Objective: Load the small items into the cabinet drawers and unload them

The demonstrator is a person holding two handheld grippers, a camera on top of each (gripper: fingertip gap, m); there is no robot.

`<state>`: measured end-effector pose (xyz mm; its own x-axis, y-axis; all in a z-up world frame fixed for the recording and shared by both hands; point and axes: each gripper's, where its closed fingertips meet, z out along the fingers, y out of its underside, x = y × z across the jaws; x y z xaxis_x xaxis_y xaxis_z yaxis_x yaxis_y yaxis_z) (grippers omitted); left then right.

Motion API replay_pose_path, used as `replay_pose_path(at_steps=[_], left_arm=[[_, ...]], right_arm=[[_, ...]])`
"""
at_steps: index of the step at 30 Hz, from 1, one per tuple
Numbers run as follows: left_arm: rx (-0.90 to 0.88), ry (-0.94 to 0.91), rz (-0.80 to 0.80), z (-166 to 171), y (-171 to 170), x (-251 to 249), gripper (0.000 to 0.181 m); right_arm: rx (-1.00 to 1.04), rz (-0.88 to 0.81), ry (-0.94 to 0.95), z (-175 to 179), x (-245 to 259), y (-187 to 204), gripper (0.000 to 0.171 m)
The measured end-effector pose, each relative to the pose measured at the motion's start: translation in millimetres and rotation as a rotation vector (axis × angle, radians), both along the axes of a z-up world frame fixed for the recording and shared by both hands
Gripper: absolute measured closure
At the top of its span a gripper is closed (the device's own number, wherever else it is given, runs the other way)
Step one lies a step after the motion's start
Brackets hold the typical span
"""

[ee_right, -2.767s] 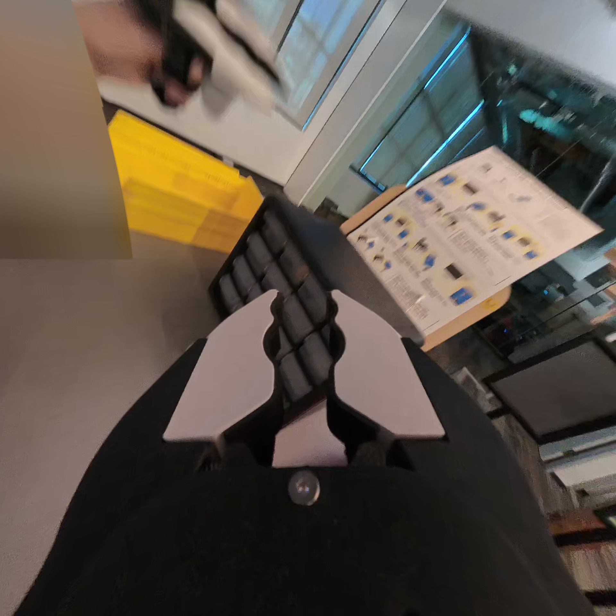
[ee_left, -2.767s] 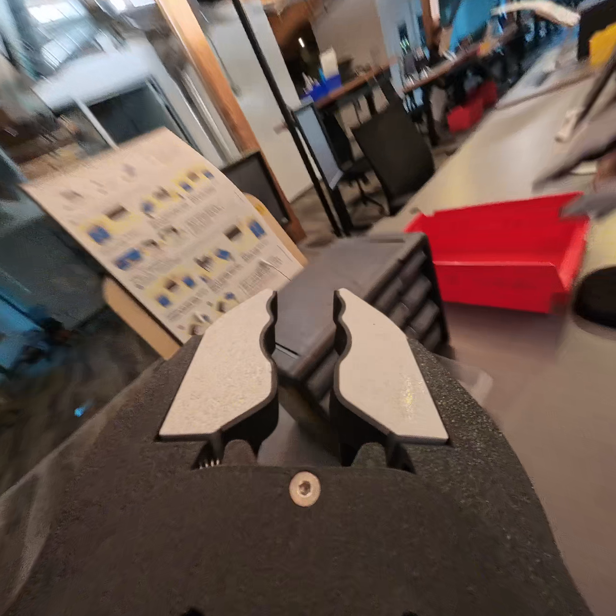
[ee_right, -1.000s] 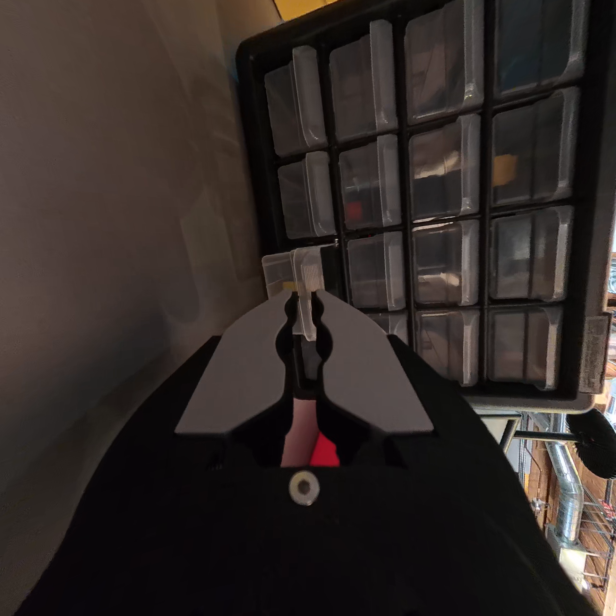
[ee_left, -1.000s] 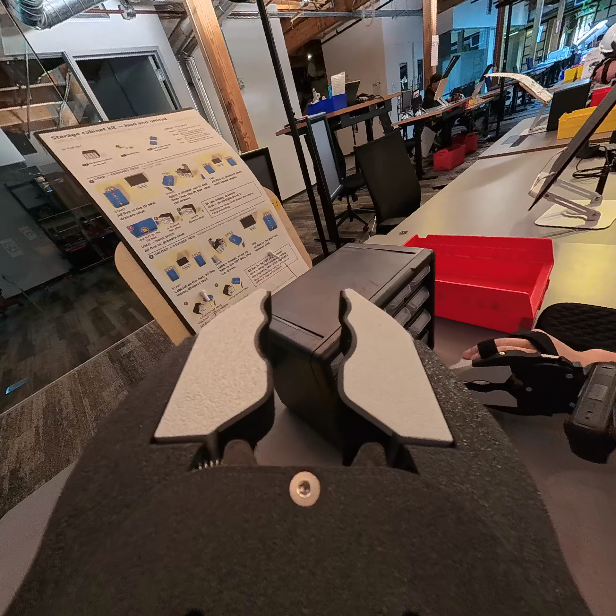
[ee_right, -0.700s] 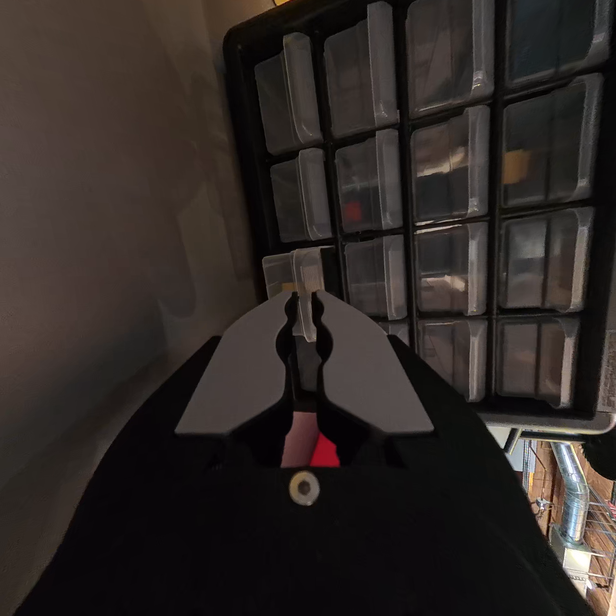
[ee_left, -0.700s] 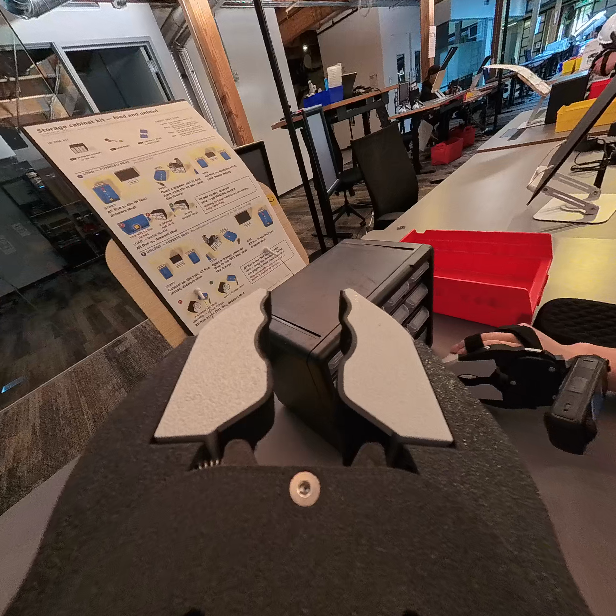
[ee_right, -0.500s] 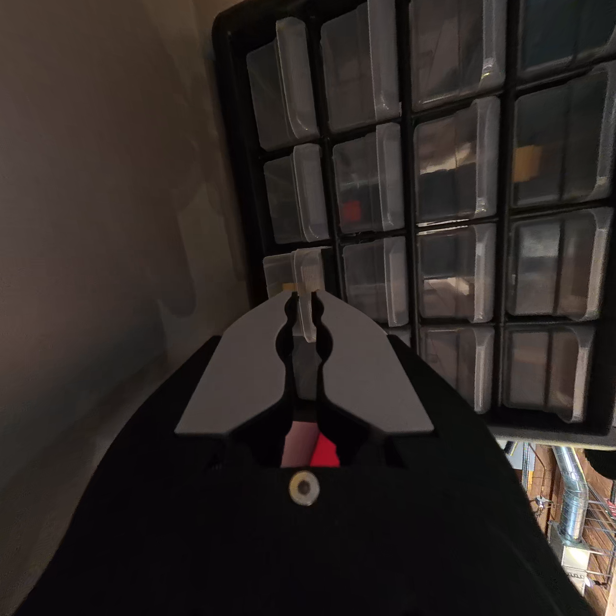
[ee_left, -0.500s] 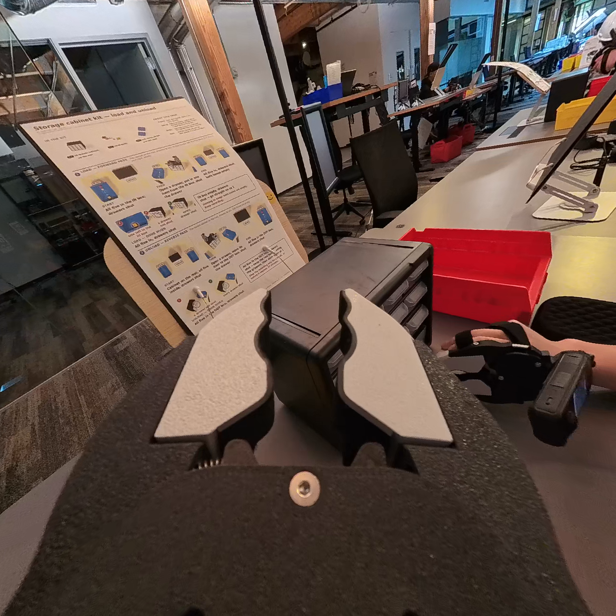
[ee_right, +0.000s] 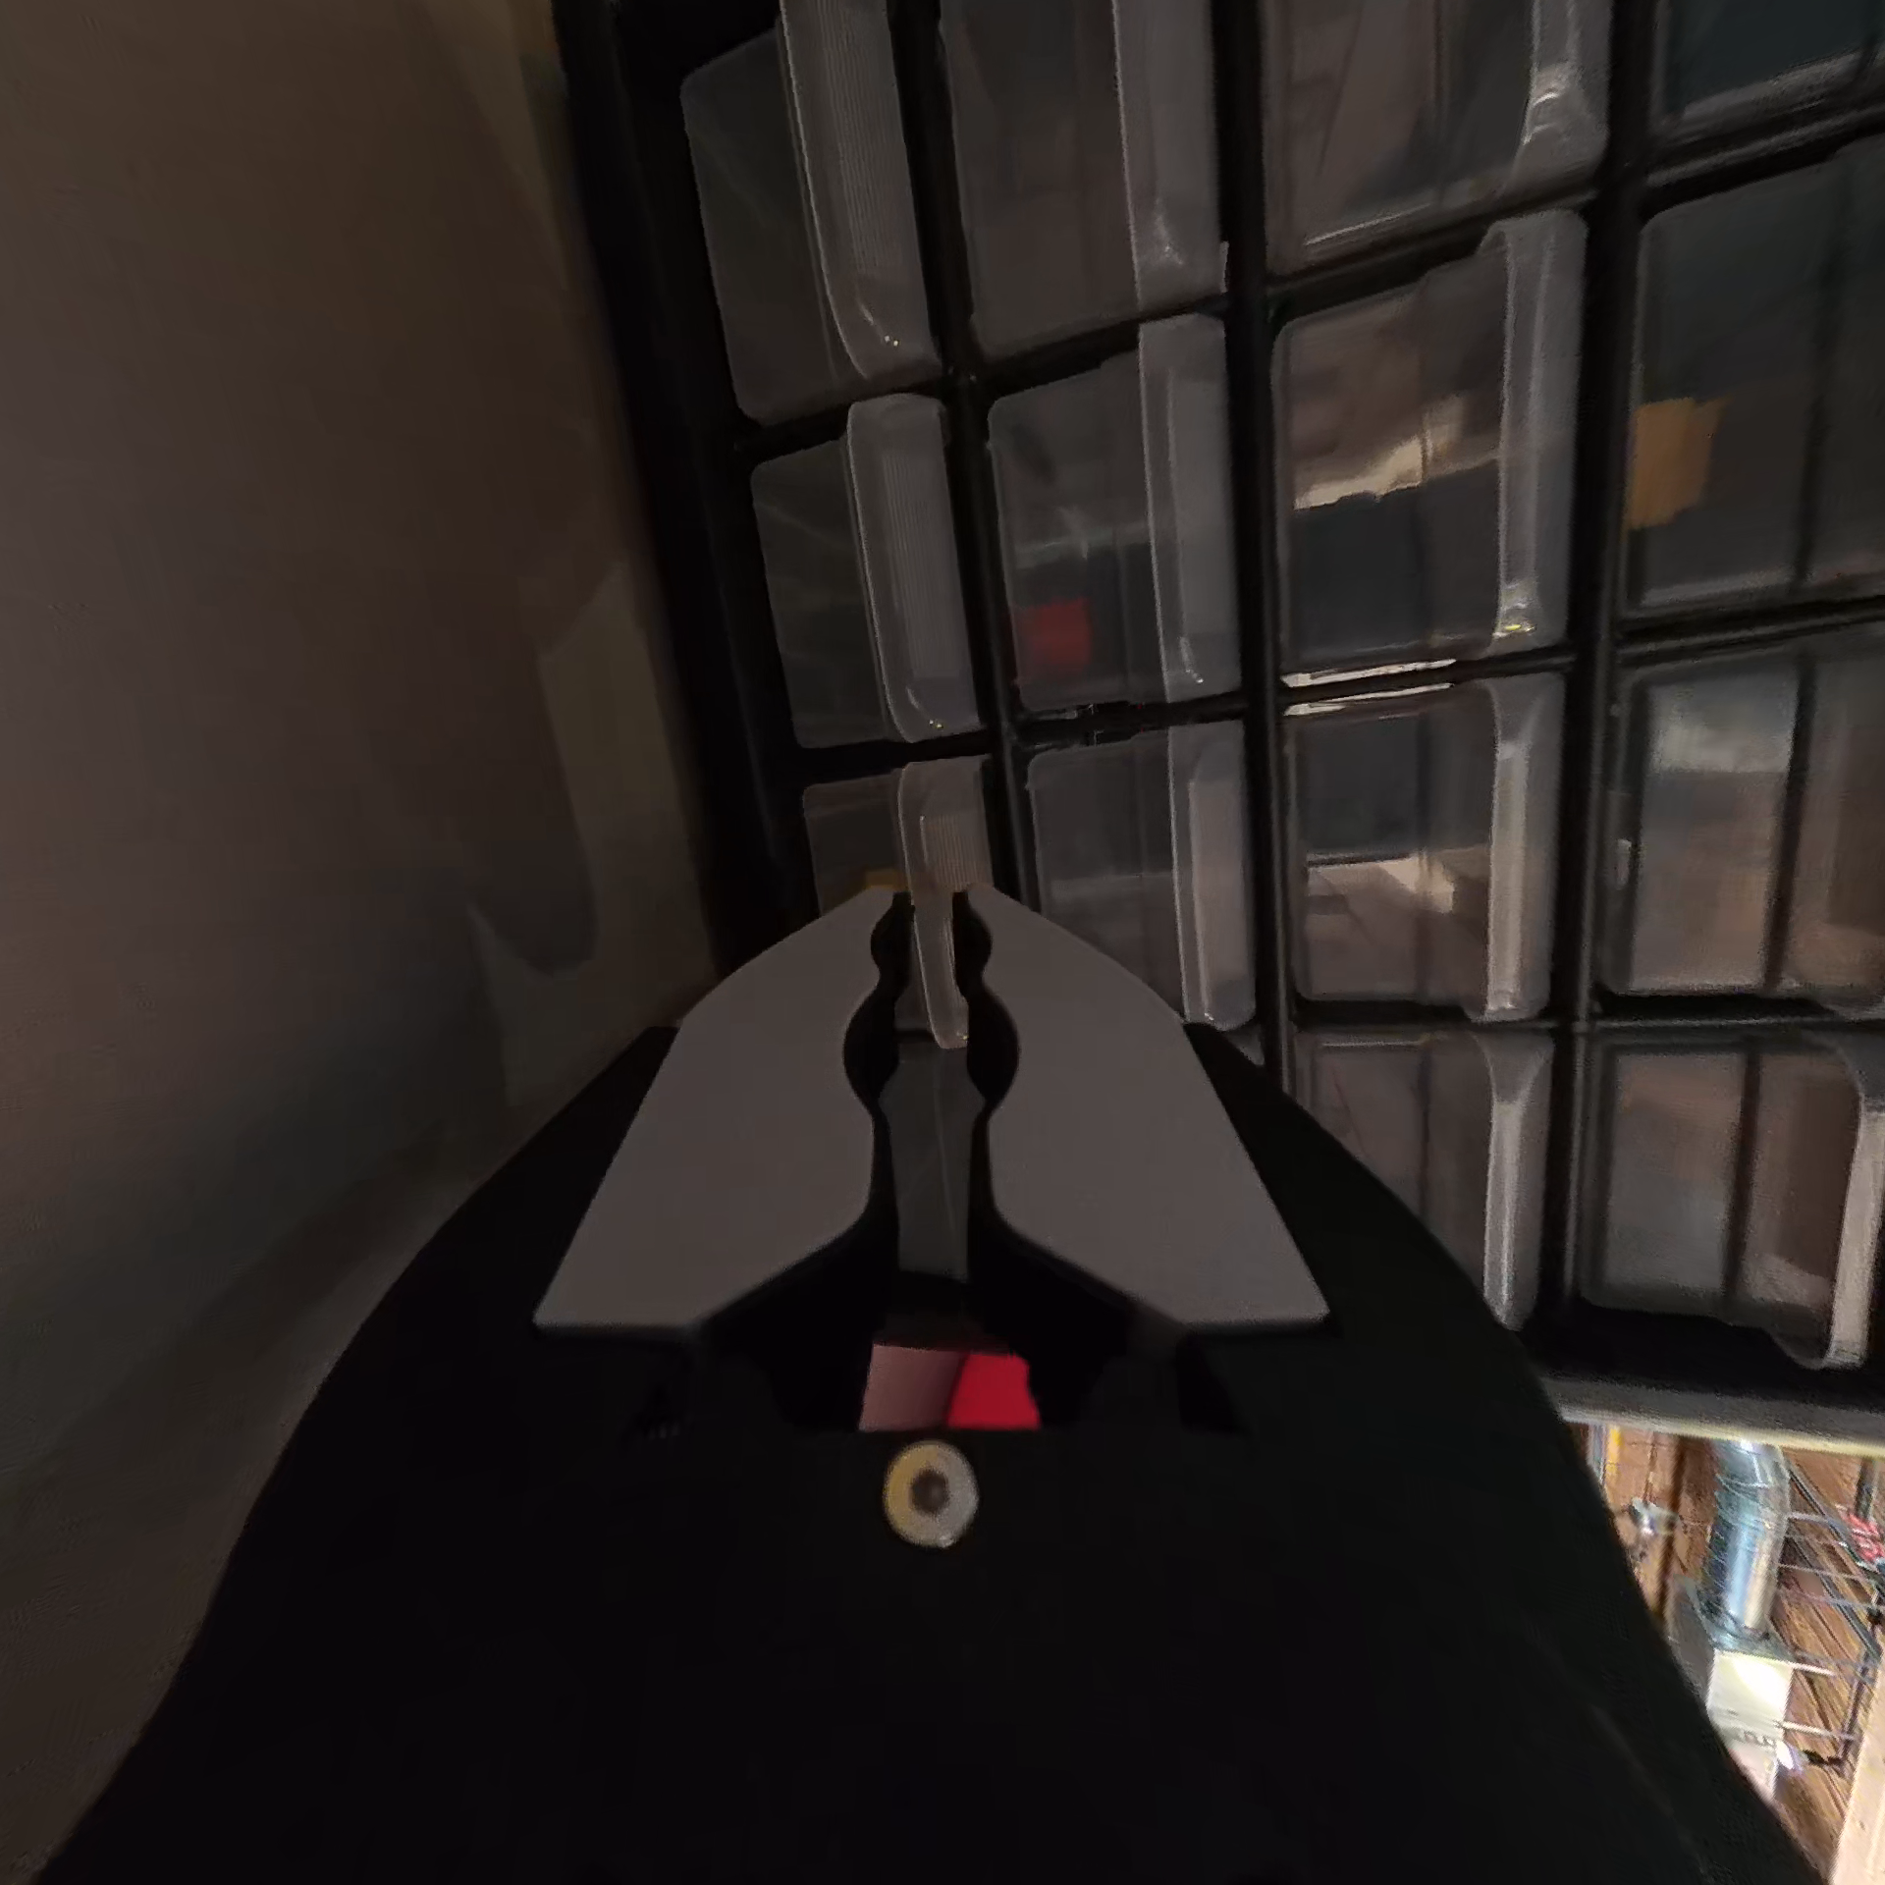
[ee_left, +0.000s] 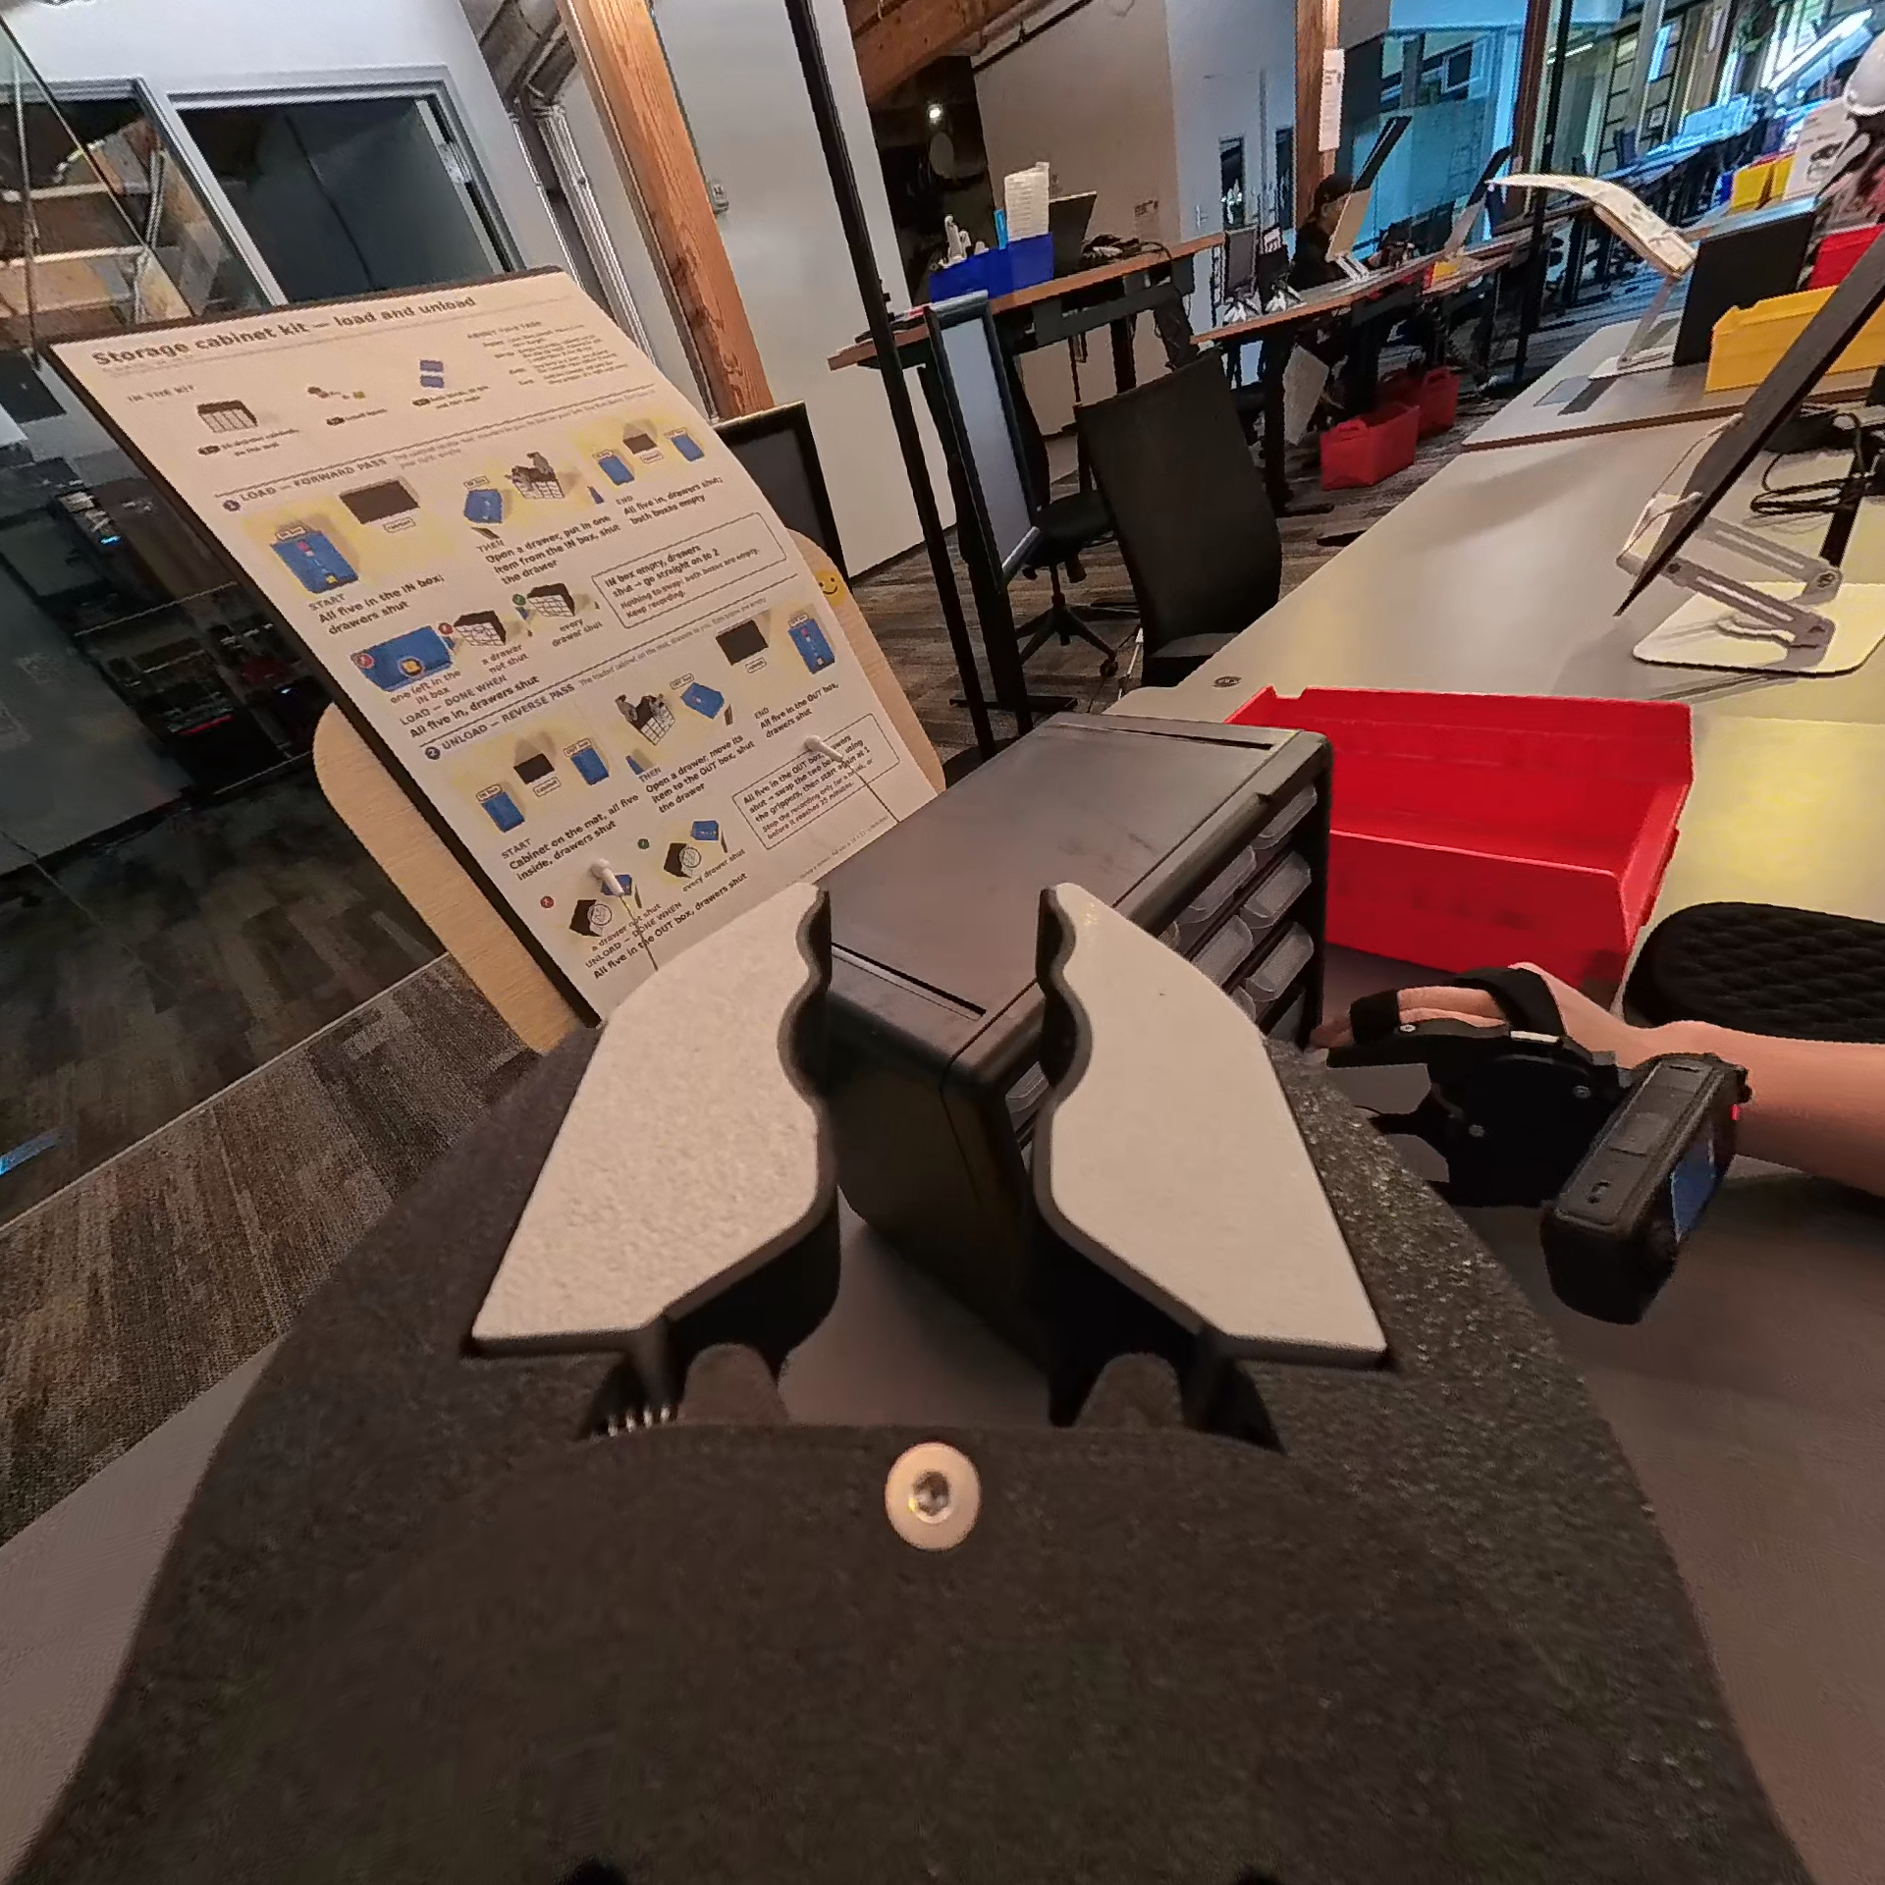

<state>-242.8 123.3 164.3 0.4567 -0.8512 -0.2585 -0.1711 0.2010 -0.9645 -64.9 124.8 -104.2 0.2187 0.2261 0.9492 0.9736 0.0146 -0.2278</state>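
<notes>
The black cabinet (ee_left: pixel 1040 816) with clear drawers stands on the grey table. My left gripper (ee_left: pixel 930 918) is open, and the cabinet's near corner sits between its fingers. My right gripper (ee_right: pixel 933 908) is shut on the clear handle (ee_right: pixel 938 959) of a bottom-row drawer (ee_right: pixel 857 836). That drawer stands close to flush with its neighbours and shows something yellow inside. The right wrist view is rolled, with the table (ee_right: pixel 306 612) on its left. A red item (ee_right: pixel 1056 632) and a yellow item (ee_right: pixel 1673 459) show in other drawers. The right gripper (ee_left: pixel 1591 1153), held by a gloved hand, also shows at the cabinet's front in the left wrist view.
A red bin (ee_left: pixel 1479 806) sits just behind the cabinet. An instruction board (ee_left: pixel 490 612) leans at the table's left edge. A black padded mat (ee_left: pixel 1775 969) lies at the right. A laptop stand (ee_left: pixel 1734 622) is farther back. About 35 cm separates my left fingertips from my right. The left gripper is farther from the red item (ee_right: pixel 1056 632), some 30 cm, than the right, some 6 cm.
My right gripper has moved toward the cabinet with the drawer handle in it, and the drawer has slid inward. The left gripper has stayed at the cabinet's corner.
</notes>
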Motion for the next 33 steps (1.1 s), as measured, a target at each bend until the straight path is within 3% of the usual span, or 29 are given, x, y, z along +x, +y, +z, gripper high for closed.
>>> replay_pose_path(at_steps=[16,21,26,33], left_arm=[[-0.028,0.053,0.073,-11.4,15.1,-9.2,0.143],[-0.197,0.127,0.299,-37.6,42.8,-80.4,0.143],[-0.351,0.236,0.794,-84.9,84.8,-210.9,0.143],[-0.638,0.297,0.971,-156.8,94.0,-286.5,0.140]], right_arm=[[0.009,0.040,0.039,3.4,-2.6,3.0,0.158],[0.021,0.129,0.167,19.0,-18.4,-18.2,0.157],[-0.008,0.187,0.275,27.2,-28.0,-36.3,0.157],[-0.008,0.249,0.324,36.1,-43.6,-47.0,0.156]])
